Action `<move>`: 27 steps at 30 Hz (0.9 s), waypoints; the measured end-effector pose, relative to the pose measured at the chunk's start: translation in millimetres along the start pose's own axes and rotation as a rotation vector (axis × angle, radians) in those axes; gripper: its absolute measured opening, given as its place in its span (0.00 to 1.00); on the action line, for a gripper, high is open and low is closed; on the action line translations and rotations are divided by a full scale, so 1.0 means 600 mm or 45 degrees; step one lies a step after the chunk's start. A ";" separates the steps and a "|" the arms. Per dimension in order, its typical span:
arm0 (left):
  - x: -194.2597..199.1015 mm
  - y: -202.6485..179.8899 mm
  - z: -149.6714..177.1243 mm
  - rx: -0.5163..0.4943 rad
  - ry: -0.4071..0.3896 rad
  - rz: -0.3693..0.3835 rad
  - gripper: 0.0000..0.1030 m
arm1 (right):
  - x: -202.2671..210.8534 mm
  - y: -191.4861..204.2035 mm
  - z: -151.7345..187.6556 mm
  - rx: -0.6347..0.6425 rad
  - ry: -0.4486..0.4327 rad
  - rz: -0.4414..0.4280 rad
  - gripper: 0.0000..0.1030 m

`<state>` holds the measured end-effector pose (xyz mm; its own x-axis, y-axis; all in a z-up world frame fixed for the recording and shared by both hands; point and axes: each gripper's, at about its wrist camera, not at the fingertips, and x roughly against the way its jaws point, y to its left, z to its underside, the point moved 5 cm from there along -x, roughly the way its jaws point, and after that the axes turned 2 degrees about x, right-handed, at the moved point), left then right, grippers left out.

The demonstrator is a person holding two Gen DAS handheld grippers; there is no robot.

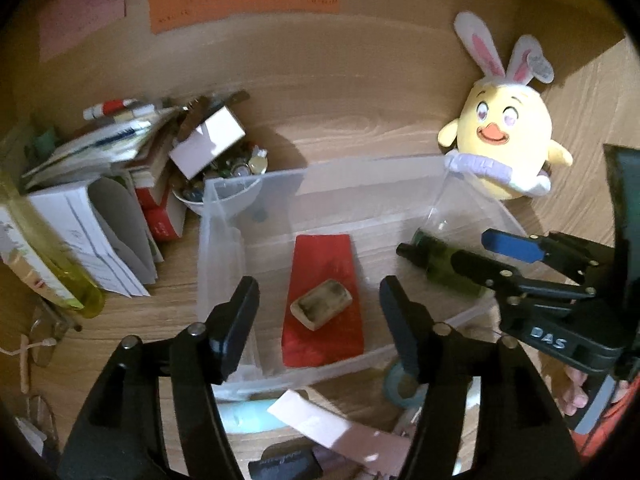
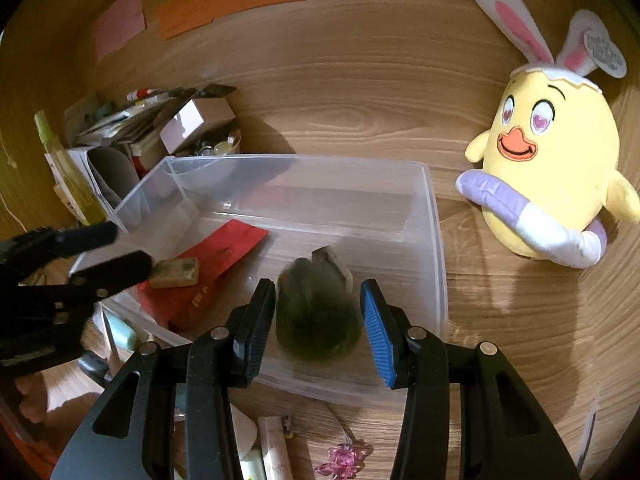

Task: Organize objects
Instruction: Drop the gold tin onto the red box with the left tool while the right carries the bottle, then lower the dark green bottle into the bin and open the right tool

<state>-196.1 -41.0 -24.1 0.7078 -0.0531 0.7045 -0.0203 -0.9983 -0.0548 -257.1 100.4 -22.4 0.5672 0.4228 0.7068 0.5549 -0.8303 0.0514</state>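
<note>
From my right wrist view, the right claw [image 2: 318,322] stands open over a clear plastic bin [image 2: 438,240] on the wooden surface [image 2: 360,100]. A dark green bottle [image 2: 316,316], blurred, lies in the bin between the fingers; contact with either I cannot tell. A red packet [image 2: 216,256] in the bin carries a small tan block [image 2: 176,272]. At left, the left claw [image 2: 120,248] reaches over the bin's rim. A yellow chick plush [image 2: 556,184] stands right of the bin.
</note>
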 end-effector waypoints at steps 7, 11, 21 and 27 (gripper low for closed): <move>0.036 0.007 0.017 0.026 -0.017 0.009 0.68 | 0.014 0.005 0.001 0.024 -0.010 0.025 0.44; 0.049 0.011 0.031 0.033 -0.057 -0.053 0.85 | 0.041 0.005 0.003 0.028 -0.055 0.011 0.50; 0.055 0.015 0.083 0.081 0.013 -0.036 0.86 | 0.101 -0.017 0.033 0.011 -0.100 0.018 0.56; 0.041 0.008 0.113 0.100 0.066 -0.033 0.86 | 0.116 -0.034 0.062 0.019 -0.079 0.048 0.59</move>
<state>-131.0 -45.7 -54.7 0.6698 -0.0307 0.7419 0.0541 -0.9945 -0.0899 -206.4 160.2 -0.5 0.6242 0.4134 0.6630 0.5411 -0.8408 0.0149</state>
